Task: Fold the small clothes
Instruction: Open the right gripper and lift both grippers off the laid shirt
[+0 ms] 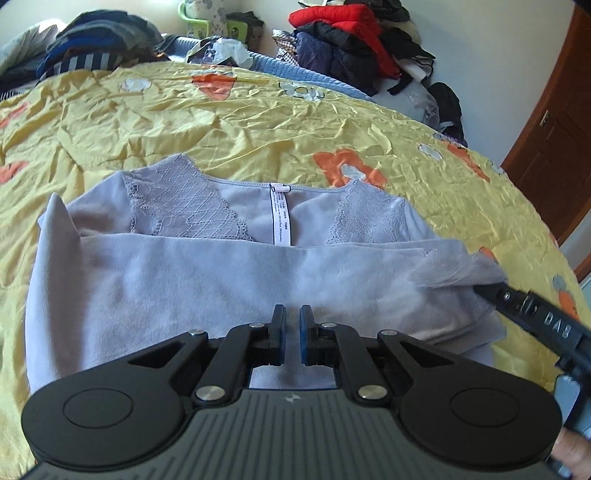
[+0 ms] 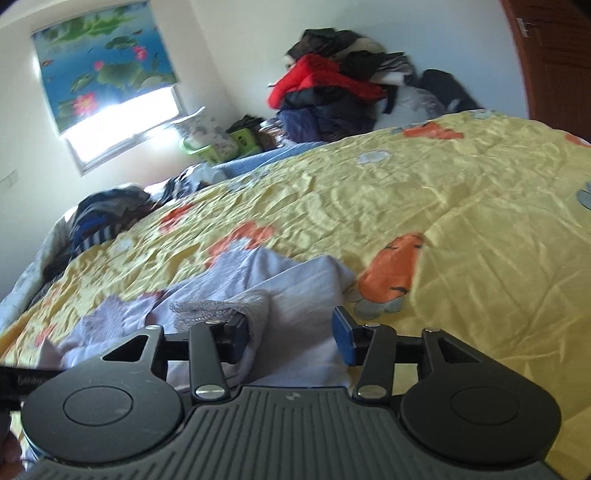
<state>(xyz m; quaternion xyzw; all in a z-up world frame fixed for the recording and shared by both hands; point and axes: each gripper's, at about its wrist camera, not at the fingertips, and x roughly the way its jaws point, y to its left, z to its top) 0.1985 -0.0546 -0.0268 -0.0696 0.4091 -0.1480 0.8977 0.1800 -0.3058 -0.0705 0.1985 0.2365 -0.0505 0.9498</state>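
A lilac top with lace shoulders (image 1: 207,258) lies on the yellow bedspread (image 1: 258,125), its lower part folded up over the body, neck label showing. My left gripper (image 1: 292,321) hovers just above its near middle, jaws nearly closed with a narrow gap and nothing between them. My right gripper (image 2: 291,332) is open over the garment's right edge (image 2: 303,295); a lace fold drapes over its left finger (image 2: 236,332). In the left wrist view the right gripper (image 1: 491,290) reaches into the lace at the garment's right side.
Piles of clothes sit at the far side of the bed: a dark and striped heap (image 1: 92,44) on the left, a red and black heap (image 1: 354,33) on the right. A green basket (image 1: 207,22) stands by the wall. A wooden door (image 1: 554,140) is at right.
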